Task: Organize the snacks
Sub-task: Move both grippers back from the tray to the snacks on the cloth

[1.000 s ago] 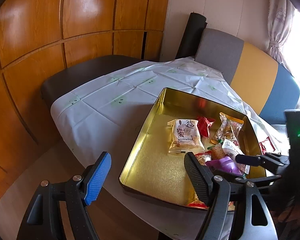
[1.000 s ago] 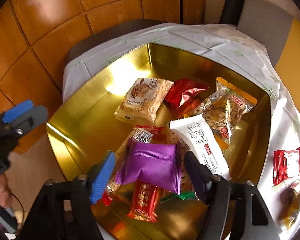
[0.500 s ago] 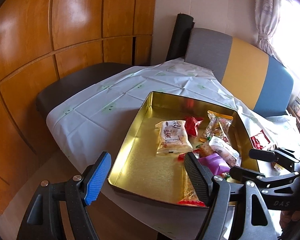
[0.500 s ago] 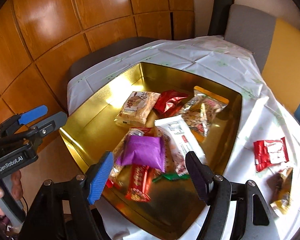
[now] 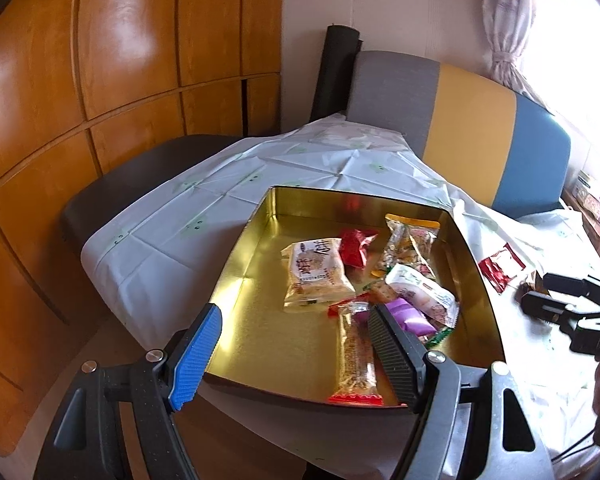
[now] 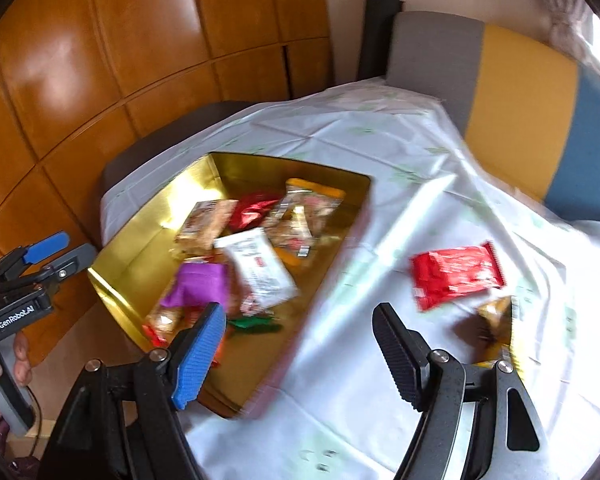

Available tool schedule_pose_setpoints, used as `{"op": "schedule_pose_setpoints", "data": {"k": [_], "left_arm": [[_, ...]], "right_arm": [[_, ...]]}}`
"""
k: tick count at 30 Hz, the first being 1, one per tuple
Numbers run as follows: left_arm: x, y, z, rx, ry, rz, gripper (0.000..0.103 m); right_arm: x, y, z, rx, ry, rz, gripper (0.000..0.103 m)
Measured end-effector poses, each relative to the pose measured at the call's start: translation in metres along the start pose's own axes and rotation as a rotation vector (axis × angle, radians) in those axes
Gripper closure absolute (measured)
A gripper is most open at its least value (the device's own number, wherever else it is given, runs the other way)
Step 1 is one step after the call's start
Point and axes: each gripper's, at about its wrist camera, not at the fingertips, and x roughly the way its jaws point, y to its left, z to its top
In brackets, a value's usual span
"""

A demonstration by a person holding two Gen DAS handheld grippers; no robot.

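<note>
A gold tin tray (image 5: 240,264) (image 6: 148,240) on the white tablecloth holds several snack packets, among them a purple one (image 5: 408,316) (image 6: 196,284) and a white one (image 6: 260,268). Outside the tray, on the cloth, lie a red packet (image 6: 456,276) (image 5: 500,266) and a brown-gold packet (image 6: 496,328). My right gripper (image 6: 298,352) is open and empty over the cloth just right of the tray, with the red packet ahead to its right. My left gripper (image 5: 296,344) stands open and empty above the tray's near edge.
Wooden wall panels rise on the left, and a dark seat (image 5: 140,176) stands behind the table. A grey, yellow and blue backrest (image 5: 476,128) stands at the far right. A hand (image 6: 4,364) holds the left gripper's handle. The right wrist view is motion-blurred.
The right gripper has drawn back from over the purple packet, which stays in the tray, and swung right over the cloth. The left gripper has shifted a little and rolled slightly.
</note>
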Motion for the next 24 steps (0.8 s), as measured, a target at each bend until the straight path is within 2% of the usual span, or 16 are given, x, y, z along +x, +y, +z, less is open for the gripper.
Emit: {"op": "schedule_pose_setpoints", "data": {"k": [7,15,17,18,21,24], "left_arm": [[0.000,-0.020,0.001,0.049,0.004,-0.019,0.026],[-0.002,-0.044,0.007,0.116,0.001,-0.045,0.026],[-0.002,-0.051,0.012,0.126,0.004,-0.060,0.036],[-0.001,-0.054,0.013,0.131,0.010,-0.067,0.037],[0.002,-0.068,0.021,0.160,0.028,-0.091,0.038],[0.002,-0.096,0.029,0.244,0.035,-0.146,0.038]], "right_arm": [[-0.022,-0.059,-0.014,0.073,-0.006,-0.106,0.025],[-0.046,-0.129,-0.035,0.144,0.033,-0.249,0.025],[-0.051,-0.149,-0.042,0.172,0.047,-0.287,0.024],[-0.053,-0.158,-0.046,0.186,0.051,-0.306,0.024],[-0.058,-0.190,-0.060,0.256,0.063,-0.352,0.024],[-0.061,-0.217,-0.078,0.354,0.060,-0.363,0.024]]}}
